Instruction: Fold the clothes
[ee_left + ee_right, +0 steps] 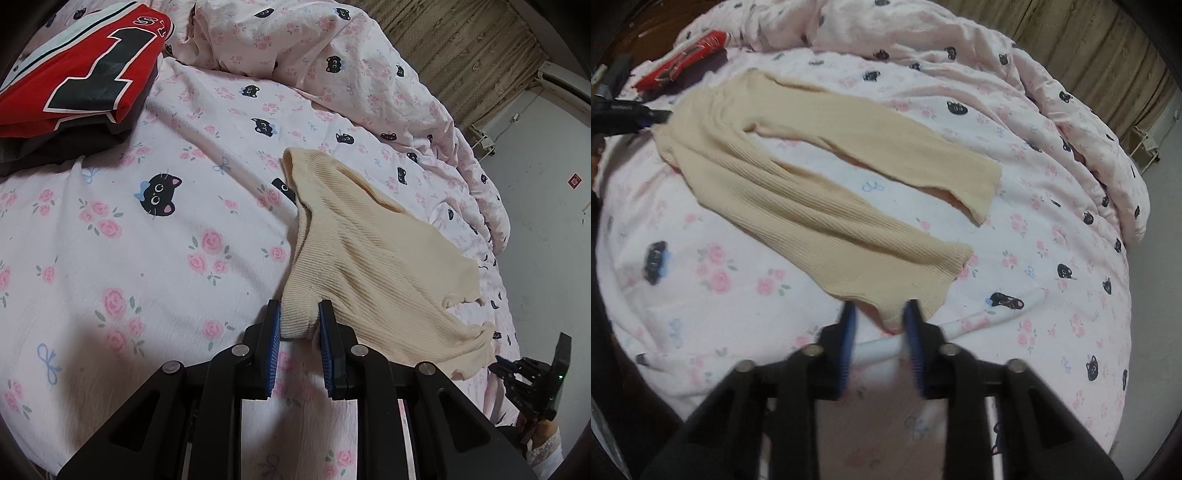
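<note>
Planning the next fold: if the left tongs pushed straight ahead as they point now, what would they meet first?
The cream ribbed top: the left tongs already have its edge bunched between them, and it lies straight ahead on the floral sheet.

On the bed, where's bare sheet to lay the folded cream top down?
Widest free patch: the sheet between the red jersey stack and the cream top, left of the left gripper. A smaller strip lies right of the right gripper, bordered by the bunched duvet. Crowded: far-left corner with the stack, and along the duvet.

Home bedroom: bed [147, 240] with rumpled duvet [369, 74].
</note>
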A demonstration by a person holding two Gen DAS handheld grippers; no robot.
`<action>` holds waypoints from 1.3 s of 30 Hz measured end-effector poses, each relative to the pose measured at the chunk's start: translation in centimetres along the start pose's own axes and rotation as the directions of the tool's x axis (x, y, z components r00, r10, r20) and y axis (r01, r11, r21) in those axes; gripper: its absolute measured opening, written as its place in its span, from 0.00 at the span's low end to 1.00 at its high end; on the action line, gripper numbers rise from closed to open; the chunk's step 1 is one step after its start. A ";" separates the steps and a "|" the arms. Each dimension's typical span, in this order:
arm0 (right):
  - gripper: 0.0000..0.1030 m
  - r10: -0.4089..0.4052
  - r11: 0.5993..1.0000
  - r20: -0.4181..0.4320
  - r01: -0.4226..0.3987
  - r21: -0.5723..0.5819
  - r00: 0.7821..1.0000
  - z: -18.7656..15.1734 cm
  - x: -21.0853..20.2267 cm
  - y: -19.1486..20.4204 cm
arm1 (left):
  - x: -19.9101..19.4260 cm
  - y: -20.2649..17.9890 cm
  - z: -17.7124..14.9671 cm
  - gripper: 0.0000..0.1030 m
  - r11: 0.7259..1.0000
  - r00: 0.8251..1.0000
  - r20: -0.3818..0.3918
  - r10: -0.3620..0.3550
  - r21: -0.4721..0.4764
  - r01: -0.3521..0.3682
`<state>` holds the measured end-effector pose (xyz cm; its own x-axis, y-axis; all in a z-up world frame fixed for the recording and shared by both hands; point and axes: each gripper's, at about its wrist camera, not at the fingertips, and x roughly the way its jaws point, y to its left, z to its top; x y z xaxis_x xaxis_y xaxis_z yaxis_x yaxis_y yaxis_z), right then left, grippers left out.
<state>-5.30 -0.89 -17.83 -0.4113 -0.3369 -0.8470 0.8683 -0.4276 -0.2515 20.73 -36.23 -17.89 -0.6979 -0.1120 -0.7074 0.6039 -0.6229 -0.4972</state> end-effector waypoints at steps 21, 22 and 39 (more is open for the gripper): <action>0.04 0.046 0.999 0.012 -0.045 -0.014 0.999 -2.8 -7.4 -0.7 | -2.7 0.6 -0.5 0.16 0.996 0.995 0.071 -0.063 -0.055 0.067; 0.04 0.049 0.999 0.009 -0.048 -0.018 0.999 -3.0 -7.7 -0.6 | -2.8 0.7 -0.5 0.16 0.996 0.995 0.071 -0.063 -0.057 0.067; 0.04 0.108 0.994 -0.047 -0.108 0.005 0.993 -4.8 -6.2 -0.3 | -3.2 1.1 -0.1 0.16 0.997 1.000 0.015 -0.025 -0.079 0.026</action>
<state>-1.67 5.40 -14.72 -0.3017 -0.3414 -0.8902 0.9063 -0.3926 -0.1566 23.70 -36.48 -16.22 -0.7188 -0.1082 -0.6867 0.6138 -0.5625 -0.5539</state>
